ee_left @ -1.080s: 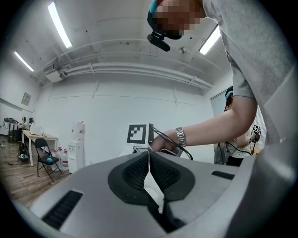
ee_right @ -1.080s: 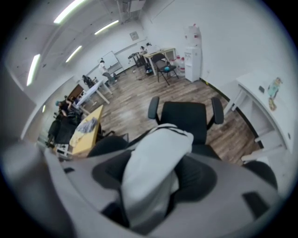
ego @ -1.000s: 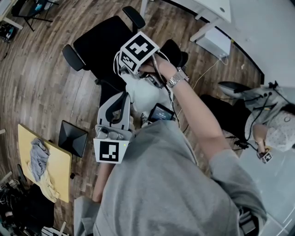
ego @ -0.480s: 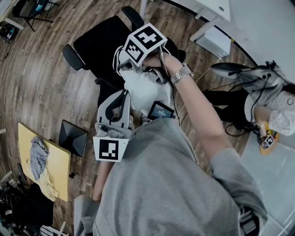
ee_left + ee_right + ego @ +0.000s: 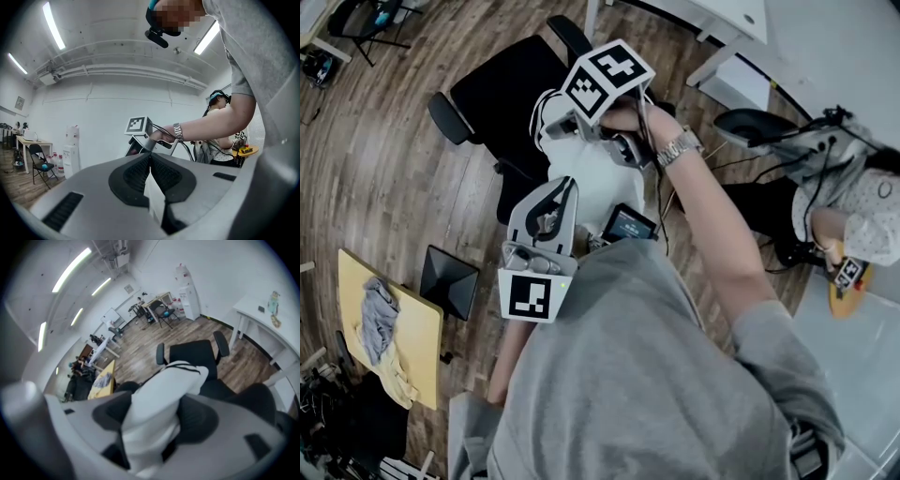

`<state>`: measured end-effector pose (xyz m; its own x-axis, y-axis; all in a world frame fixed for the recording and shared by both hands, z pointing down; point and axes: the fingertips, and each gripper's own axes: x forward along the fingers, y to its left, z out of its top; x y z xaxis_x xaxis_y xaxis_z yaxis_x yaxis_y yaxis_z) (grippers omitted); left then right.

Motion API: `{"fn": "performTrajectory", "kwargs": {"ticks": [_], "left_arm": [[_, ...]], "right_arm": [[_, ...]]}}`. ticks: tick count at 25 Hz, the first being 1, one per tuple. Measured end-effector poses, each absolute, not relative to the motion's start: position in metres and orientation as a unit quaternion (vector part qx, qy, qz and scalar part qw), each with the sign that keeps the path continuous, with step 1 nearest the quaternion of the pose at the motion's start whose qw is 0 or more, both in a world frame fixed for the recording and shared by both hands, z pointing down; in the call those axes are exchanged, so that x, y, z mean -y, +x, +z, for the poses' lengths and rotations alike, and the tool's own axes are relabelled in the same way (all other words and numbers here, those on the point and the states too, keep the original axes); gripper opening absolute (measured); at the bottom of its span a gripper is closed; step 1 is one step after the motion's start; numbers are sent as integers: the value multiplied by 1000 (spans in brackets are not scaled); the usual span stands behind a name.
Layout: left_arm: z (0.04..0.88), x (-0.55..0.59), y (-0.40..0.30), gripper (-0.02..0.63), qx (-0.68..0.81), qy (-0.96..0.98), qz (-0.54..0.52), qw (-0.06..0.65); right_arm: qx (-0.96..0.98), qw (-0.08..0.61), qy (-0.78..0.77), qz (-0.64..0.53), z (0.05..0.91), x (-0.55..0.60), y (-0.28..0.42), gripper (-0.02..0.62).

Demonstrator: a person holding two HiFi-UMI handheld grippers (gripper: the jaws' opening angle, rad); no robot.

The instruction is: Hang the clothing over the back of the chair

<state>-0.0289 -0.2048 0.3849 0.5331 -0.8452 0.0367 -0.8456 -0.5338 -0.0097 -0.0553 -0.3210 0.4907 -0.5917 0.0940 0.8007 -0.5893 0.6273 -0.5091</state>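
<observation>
A white garment (image 5: 595, 183) with thin black stripes hangs stretched between my two grippers, above a black office chair (image 5: 502, 84) on the wooden floor. My right gripper (image 5: 555, 122) is raised over the chair's seat, shut on the upper bunch of the garment (image 5: 161, 394); the chair (image 5: 197, 357) lies just beyond its jaws. Lower and nearer my body, my left gripper (image 5: 565, 185) points upward, and a thin white edge of the garment (image 5: 152, 187) is pinched between its pads. In the left gripper view the right gripper (image 5: 140, 136) shows ahead. The chair's back is mostly hidden by the garment and my arm.
A yellow table (image 5: 417, 361) at the left carries crumpled clothes (image 5: 380, 319). A black box (image 5: 448, 279) sits on the floor beside it. Another person (image 5: 853, 216) sits at the right near cables. A white desk (image 5: 731, 19) stands at the back.
My right gripper has lifted and shifted up and right with the garment, pulling more cloth up. The left gripper rose slightly. The person at the right has moved.
</observation>
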Motion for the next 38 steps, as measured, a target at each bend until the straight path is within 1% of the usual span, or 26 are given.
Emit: {"fn": "performTrajectory", "kwargs": {"ticks": [7, 15, 25, 31, 38], "left_arm": [[402, 202, -24, 41, 477, 878, 33, 7], [410, 203, -15, 41, 461, 886, 32, 25], [400, 201, -13, 41, 468, 883, 29, 24], [398, 198, -14, 41, 473, 880, 31, 17], [396, 194, -13, 41, 491, 870, 35, 15]], "right_arm": [[787, 443, 147, 404, 502, 313, -45, 288], [782, 451, 188, 387, 492, 334, -21, 288], [803, 395, 199, 399, 459, 336, -17, 288], [816, 376, 220, 380, 447, 340, -10, 288], [835, 361, 204, 361, 450, 326, -15, 282]]}}
